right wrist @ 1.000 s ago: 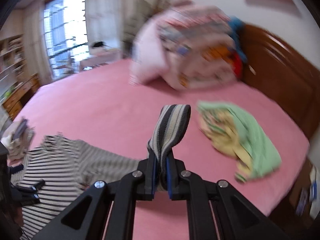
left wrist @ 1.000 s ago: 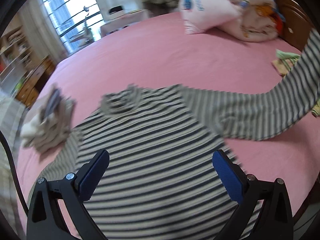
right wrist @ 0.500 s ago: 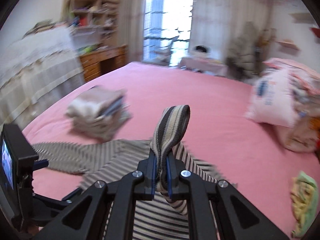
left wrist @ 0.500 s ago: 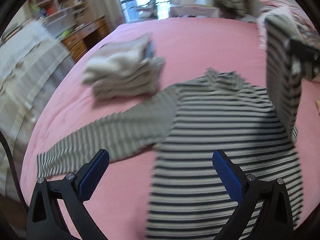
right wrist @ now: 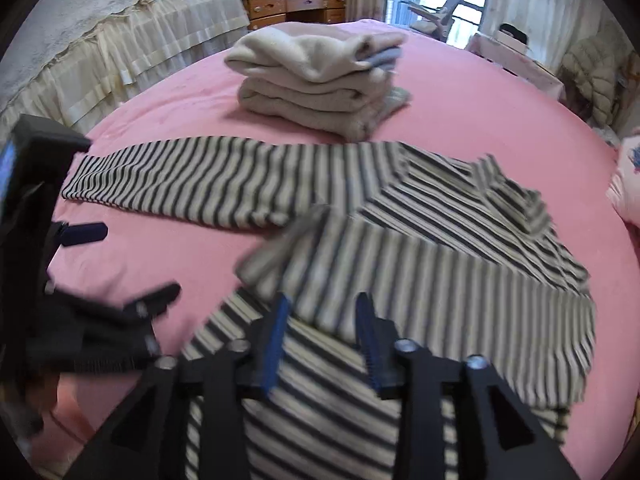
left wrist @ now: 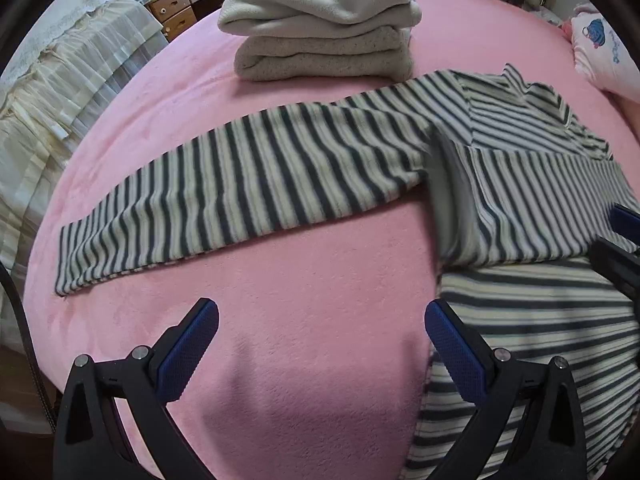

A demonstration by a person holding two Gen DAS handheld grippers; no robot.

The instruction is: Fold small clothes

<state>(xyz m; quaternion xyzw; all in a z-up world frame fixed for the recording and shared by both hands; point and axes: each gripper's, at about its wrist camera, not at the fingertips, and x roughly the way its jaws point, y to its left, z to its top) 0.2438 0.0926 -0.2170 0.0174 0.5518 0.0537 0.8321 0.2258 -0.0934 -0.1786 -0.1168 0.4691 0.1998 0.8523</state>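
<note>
A black-and-white striped long-sleeved top [left wrist: 532,208] lies flat on the pink bed [left wrist: 312,304]. One sleeve [left wrist: 248,184] stretches out to the left. The other sleeve [right wrist: 420,272] lies folded across the body of the top [right wrist: 328,408]. My left gripper [left wrist: 320,344] is open and empty above bare bed, just below the stretched sleeve; it also shows at the left of the right wrist view [right wrist: 120,268]. My right gripper [right wrist: 322,328] is open just above the folded sleeve and holds nothing.
A stack of folded beige and cream clothes [left wrist: 324,28] [right wrist: 320,80] sits on the bed beyond the sleeve. A pink-and-white pillow [left wrist: 604,52] lies at the far right. A lace-covered surface [right wrist: 100,52] and wooden drawers [right wrist: 296,4] stand past the bed's left edge.
My right gripper carried the sleeve across the top, laid it over the body and opened. My left gripper swung left, towards the stretched sleeve.
</note>
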